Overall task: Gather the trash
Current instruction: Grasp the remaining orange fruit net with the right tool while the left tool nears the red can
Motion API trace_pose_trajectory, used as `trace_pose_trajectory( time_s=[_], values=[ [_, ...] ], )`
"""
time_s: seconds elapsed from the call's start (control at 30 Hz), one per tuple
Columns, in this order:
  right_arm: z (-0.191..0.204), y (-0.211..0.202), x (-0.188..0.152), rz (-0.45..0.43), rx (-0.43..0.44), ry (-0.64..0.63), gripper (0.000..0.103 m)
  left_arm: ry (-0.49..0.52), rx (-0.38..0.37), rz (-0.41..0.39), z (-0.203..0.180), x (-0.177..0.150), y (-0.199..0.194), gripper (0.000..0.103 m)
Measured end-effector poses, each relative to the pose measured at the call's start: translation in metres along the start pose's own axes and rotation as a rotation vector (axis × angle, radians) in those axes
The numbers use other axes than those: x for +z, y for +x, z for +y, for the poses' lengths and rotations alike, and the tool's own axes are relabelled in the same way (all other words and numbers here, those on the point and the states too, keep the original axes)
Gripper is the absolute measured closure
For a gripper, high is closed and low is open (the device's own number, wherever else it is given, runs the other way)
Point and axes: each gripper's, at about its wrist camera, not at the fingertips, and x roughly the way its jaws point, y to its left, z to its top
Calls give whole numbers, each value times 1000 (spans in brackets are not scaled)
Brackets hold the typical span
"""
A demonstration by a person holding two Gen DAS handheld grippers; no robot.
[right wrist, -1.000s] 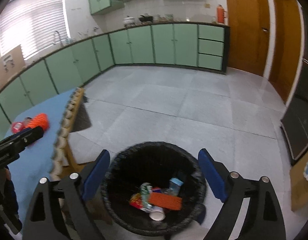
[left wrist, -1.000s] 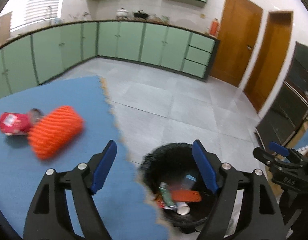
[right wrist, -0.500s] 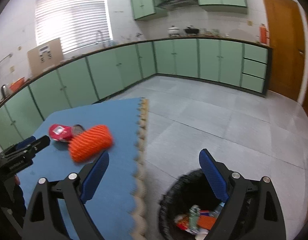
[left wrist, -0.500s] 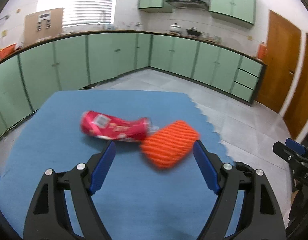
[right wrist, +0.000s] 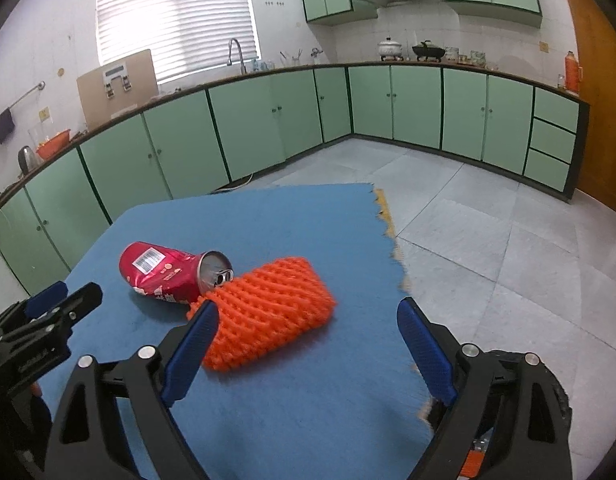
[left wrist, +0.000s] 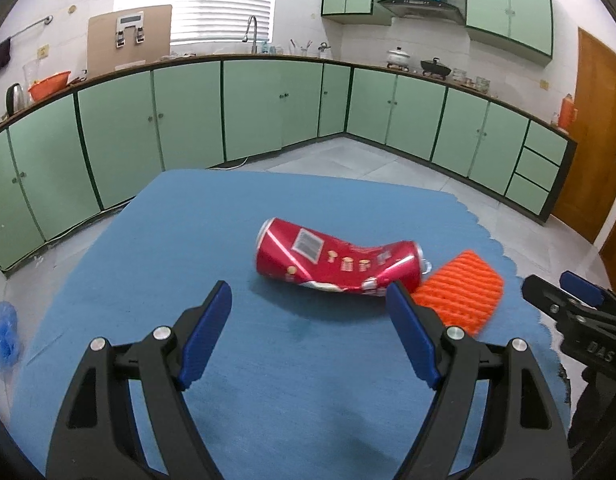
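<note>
your left gripper (left wrist: 308, 308) and right gripper (right wrist: 308, 324) both hang wide open and empty over the blue mat (left wrist: 187, 240). just past the right one lies the orange foam net (right wrist: 267, 308), soft and light, so it'll likely squash; pinch it across its middle. touching its far end is the dented red can (left wrist: 336, 260) on its side, probably light and slick, so take it across the body.
</note>
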Motion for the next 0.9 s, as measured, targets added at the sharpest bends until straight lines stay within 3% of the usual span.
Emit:
trace_pose_trajectory(
  time_s=[0.4,0.5,0.7,0.77,0.9],
  values=[
    [16,58,-1,106,-50,-4,17,-23,22,28,21,-6,22,26],
    [16,65,-3,136,-45,-4,23,-27,21,42,22,-6,28,26],
    [25,67,-5,153,-4,-43,51,-32,13,60,22,-7,37,26],
    [29,64,-6,144,11,-60,71,-37,3,61,20,-6,38,26],
    [34,60,-8,138,50,-83,88,-28,-16,60,12,-3,40,26]
  ],
)
